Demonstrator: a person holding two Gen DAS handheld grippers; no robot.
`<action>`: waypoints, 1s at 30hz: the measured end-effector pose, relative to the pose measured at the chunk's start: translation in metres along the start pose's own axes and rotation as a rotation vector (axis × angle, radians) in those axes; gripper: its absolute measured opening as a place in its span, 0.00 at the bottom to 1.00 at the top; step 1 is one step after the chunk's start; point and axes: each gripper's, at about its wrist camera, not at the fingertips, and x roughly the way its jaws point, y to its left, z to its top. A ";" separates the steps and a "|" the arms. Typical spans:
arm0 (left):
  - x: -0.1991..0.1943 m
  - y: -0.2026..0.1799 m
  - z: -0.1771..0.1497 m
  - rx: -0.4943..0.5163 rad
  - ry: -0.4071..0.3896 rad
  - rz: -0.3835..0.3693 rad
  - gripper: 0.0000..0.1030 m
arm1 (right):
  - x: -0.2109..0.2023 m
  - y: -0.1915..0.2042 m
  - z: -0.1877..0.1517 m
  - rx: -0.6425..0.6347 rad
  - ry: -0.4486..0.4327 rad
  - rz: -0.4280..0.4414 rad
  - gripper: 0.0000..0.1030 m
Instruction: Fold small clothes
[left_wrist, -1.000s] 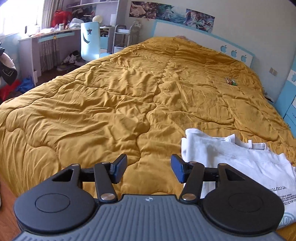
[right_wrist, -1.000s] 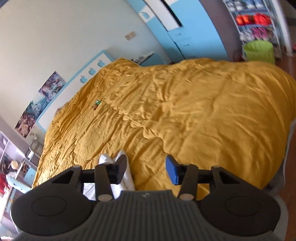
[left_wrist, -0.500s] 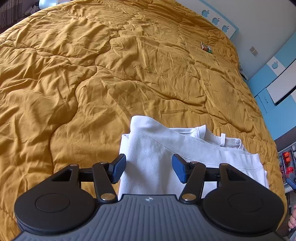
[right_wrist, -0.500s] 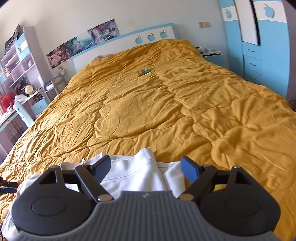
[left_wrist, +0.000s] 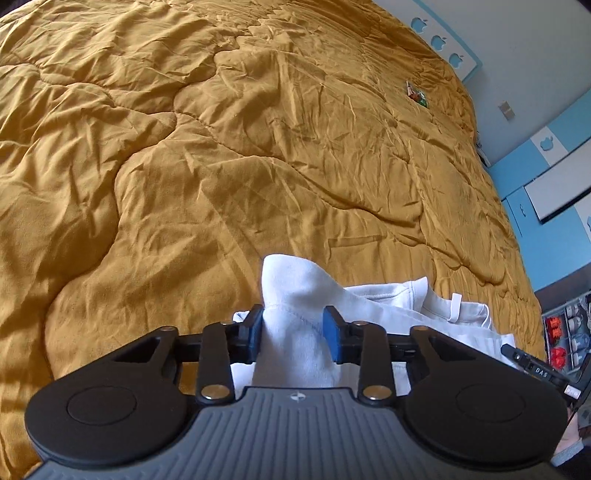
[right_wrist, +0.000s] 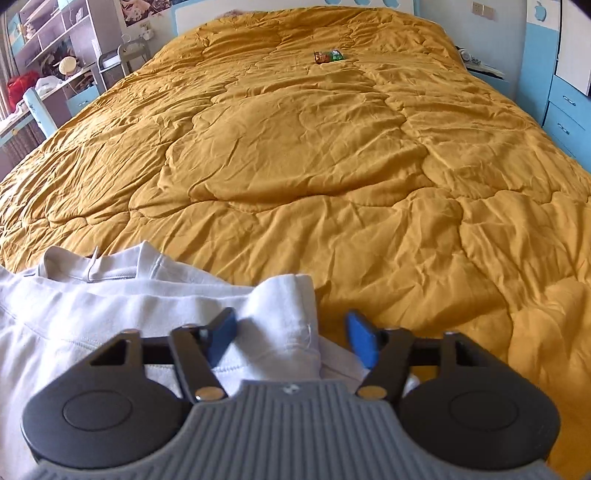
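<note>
A small white garment (left_wrist: 373, 306) lies crumpled on the near part of a mustard-yellow quilt (left_wrist: 221, 147). My left gripper (left_wrist: 293, 328) is shut on a bunched corner of the garment, which sticks up between its blue pads. In the right wrist view the garment (right_wrist: 110, 306) spreads to the left. My right gripper (right_wrist: 291, 334) is open, with another corner of the garment lying between its fingers, nearer the left pad (right_wrist: 221, 334).
The quilt (right_wrist: 314, 147) covers the whole bed. A small green and orange packet (right_wrist: 328, 56) lies far up the bed; it also shows in the left wrist view (left_wrist: 416, 94). Blue cabinets (right_wrist: 565, 107) stand to the right, a desk and shelves (right_wrist: 48, 74) to the left.
My left gripper has closed on the garment's corner and bunched it up. My right gripper has moved closer over the garment's other corner and stays open.
</note>
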 end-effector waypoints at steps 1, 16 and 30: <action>-0.002 0.001 0.000 -0.008 -0.014 -0.004 0.11 | -0.001 -0.003 -0.001 0.021 -0.023 0.026 0.15; -0.004 -0.030 0.016 0.031 -0.164 -0.021 0.08 | -0.038 -0.001 0.020 0.016 -0.327 -0.080 0.05; 0.023 0.002 0.009 -0.045 -0.170 0.178 0.41 | 0.016 -0.006 0.011 0.069 -0.163 -0.446 0.21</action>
